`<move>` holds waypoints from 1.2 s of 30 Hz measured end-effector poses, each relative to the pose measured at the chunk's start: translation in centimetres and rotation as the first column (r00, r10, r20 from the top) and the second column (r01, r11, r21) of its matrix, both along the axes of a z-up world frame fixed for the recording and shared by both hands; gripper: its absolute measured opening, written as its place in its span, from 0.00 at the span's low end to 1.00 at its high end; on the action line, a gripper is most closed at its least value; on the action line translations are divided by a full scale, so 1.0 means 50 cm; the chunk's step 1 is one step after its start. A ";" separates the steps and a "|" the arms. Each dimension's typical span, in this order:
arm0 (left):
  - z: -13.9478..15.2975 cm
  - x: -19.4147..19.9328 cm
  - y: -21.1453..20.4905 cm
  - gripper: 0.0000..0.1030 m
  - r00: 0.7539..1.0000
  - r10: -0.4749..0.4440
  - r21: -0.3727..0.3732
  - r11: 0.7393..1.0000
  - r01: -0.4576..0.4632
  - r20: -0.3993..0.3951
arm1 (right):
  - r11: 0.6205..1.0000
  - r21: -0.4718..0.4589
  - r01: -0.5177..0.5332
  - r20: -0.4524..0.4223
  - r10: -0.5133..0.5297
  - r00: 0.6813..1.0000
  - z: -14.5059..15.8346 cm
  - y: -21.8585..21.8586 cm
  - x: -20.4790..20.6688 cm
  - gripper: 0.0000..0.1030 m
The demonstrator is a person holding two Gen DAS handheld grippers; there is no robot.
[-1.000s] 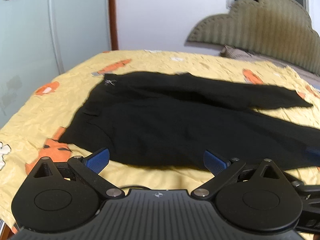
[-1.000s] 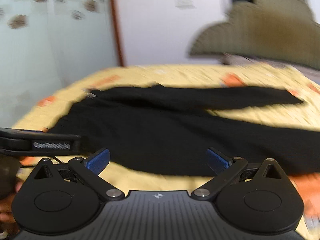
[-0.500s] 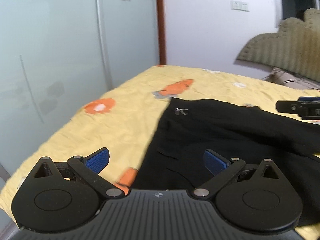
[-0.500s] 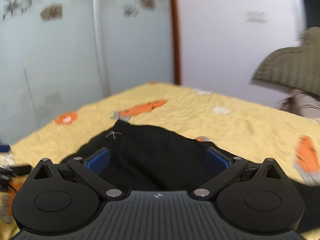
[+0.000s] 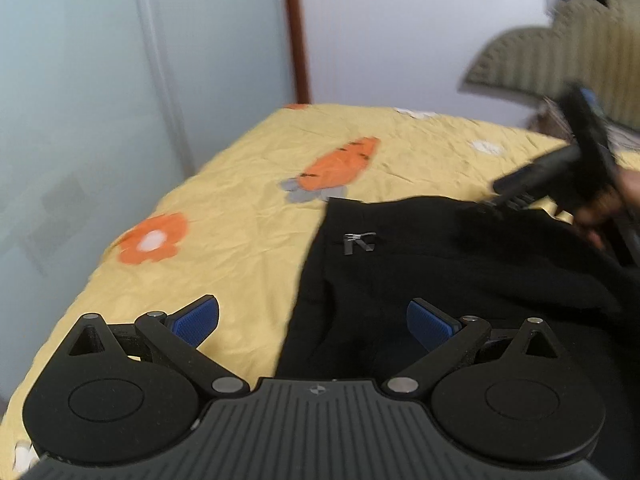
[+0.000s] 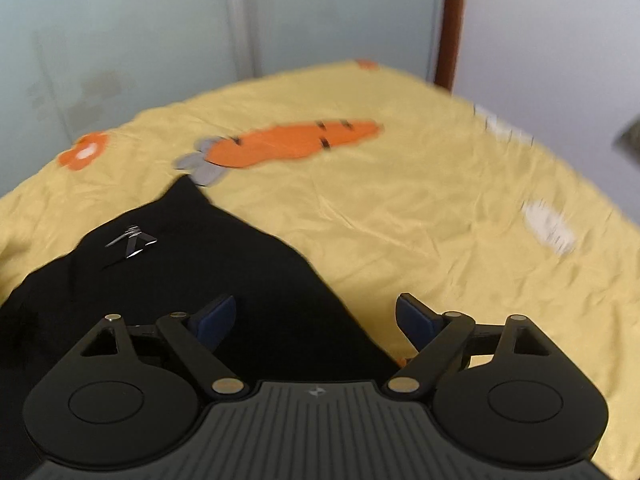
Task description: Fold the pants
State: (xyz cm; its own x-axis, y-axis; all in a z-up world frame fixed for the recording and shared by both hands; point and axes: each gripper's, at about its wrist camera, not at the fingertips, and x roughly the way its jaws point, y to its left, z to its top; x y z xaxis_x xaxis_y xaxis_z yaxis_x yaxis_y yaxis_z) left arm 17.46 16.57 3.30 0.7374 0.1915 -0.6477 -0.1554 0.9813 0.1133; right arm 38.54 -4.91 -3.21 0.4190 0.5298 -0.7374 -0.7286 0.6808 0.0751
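Observation:
Black pants [image 5: 460, 280] lie spread on a yellow bedsheet [image 5: 248, 216], a small silver logo [image 5: 359, 242] near the waistband edge. My left gripper [image 5: 312, 322] hovers open over the near waist edge, nothing between its blue pads. In the right wrist view the pants [image 6: 200, 280] show their far waist corner and logo [image 6: 131, 240]. My right gripper [image 6: 314, 322] hangs above that far edge with its jaws closing; the cloth lies below them, not pinched. The right gripper [image 5: 560, 176] also shows blurred in the left wrist view, held by a hand [image 5: 608, 208].
The sheet carries an orange carrot print [image 5: 340, 164] and an orange flower [image 5: 154, 238]. Frosted wardrobe doors [image 5: 120, 80] stand past the bed's left edge, a white wall [image 5: 380, 32] behind. A padded headboard [image 5: 560, 56] rises at the right.
Both grippers swept left along the pants to the waistband end. The right gripper rolled and now sits over the far waist corner, its jaws a little narrower than before.

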 end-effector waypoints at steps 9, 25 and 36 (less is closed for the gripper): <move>0.008 0.184 0.050 0.99 0.996 0.033 -0.266 0.963 -0.055 -0.086 | 0.989 0.011 -0.150 -0.032 0.150 0.988 -0.021 0.022 0.010 0.12; -0.100 0.409 0.129 0.71 0.921 0.033 -0.748 0.572 -0.336 -0.389 | 0.905 -0.382 -0.186 0.647 0.406 0.646 0.009 0.072 -0.359 0.08; -0.040 0.268 0.126 0.05 0.967 0.097 -0.700 0.674 -0.237 -0.233 | 0.922 -0.342 -0.180 0.661 0.372 0.652 0.036 0.082 -0.420 0.08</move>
State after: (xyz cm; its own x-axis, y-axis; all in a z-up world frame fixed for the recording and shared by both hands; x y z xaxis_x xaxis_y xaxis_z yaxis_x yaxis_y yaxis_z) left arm 30.88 22.85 1.32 0.6103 -0.2731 -0.7436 -0.3725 0.7295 -0.5737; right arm 17.53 -0.82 -1.42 0.7209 0.5679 -0.3972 -0.6528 0.3642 -0.6642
